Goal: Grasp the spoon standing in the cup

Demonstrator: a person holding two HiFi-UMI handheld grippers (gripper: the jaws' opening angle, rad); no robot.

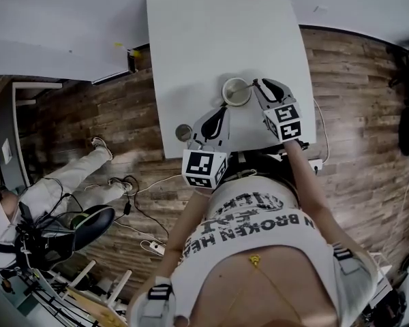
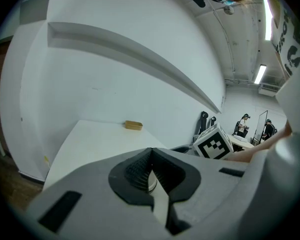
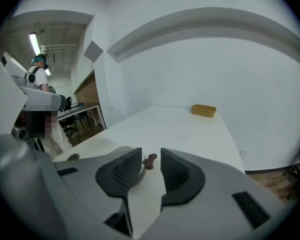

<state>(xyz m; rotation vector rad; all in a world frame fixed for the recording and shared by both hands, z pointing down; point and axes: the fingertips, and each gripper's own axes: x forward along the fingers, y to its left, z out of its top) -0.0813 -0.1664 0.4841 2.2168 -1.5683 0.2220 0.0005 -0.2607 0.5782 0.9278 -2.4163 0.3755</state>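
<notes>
Your right tongs [image 3: 150,154] fill the foreground of the right gripper view, spread apart with nothing pressed between the pads. Framed in that gap, just beyond the tips, is the dark reddish, knobbed end of the spoon [image 3: 150,162], which stands up out of the cup [image 1: 236,91]. As far as I can judge, the spoon is lined up for the grasp but not yet touched. The cup's pale rim peeks out behind the left-hand pad in that view, so you are coming in over the cup's right side, angled downward. That looks a sensible line: the handle's end seems to rise at that side, and the pads can close across it without knocking the rim. The cup itself sits near your edge of the white counter [image 1: 211,33], within easy reach of both hands.

Your left tongs [image 1: 223,110] hover just short of the cup, pads pressed together and holding nothing. They seem parked there to stay out of the way, or to steady the cup if it shifts.

Further out, a small round object [image 1: 183,132] lies at the counter's near edge, apart from the cup. A yellow block [image 3: 204,110] sits at the far end, well clear of the work.
</notes>
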